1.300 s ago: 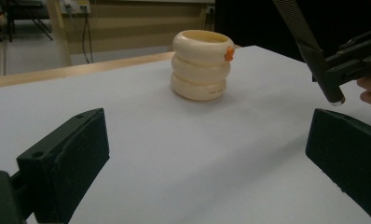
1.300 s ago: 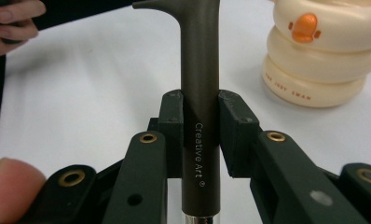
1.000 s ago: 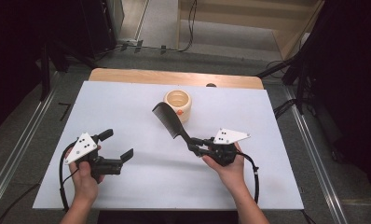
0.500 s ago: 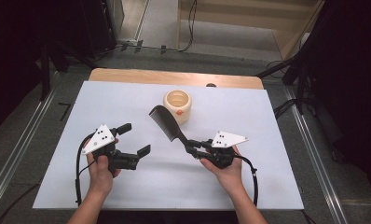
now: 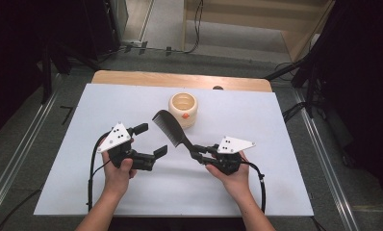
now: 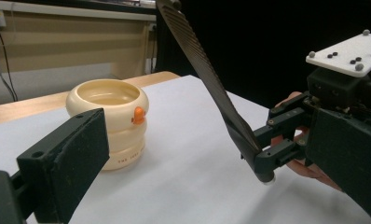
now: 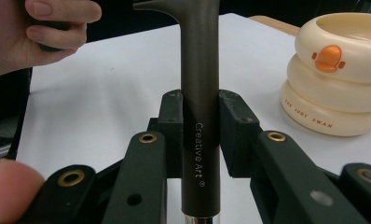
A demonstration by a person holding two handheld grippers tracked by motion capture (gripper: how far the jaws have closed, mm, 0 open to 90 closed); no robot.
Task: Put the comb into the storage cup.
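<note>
A dark comb (image 5: 172, 130) slants up off the table, its toothed head toward the far left. My right gripper (image 5: 195, 151) is shut on its handle; in the right gripper view both pads clamp the handle (image 7: 201, 107), printed "Creative Art". My left gripper (image 5: 150, 139) is open and holds nothing, a little left of the comb and level with its shaft. In the left gripper view one of its fingers (image 6: 74, 156) rises at the lower left, with the comb (image 6: 207, 79) and the right gripper (image 6: 263, 161) ahead. A cream ringed cup (image 5: 184, 108) with an orange duck badge stands behind the comb.
The white sheet (image 5: 257, 192) covers the table, with a wooden strip (image 5: 132, 78) along the far edge. The cup (image 7: 342, 79) is close on the right in the right gripper view. The hand on the left gripper (image 7: 48, 28) is at its upper left. Dark floor and rails surround the table.
My left gripper has moved right toward the comb and risen slightly. The comb's head has swung a little left. The right hand has stayed in place.
</note>
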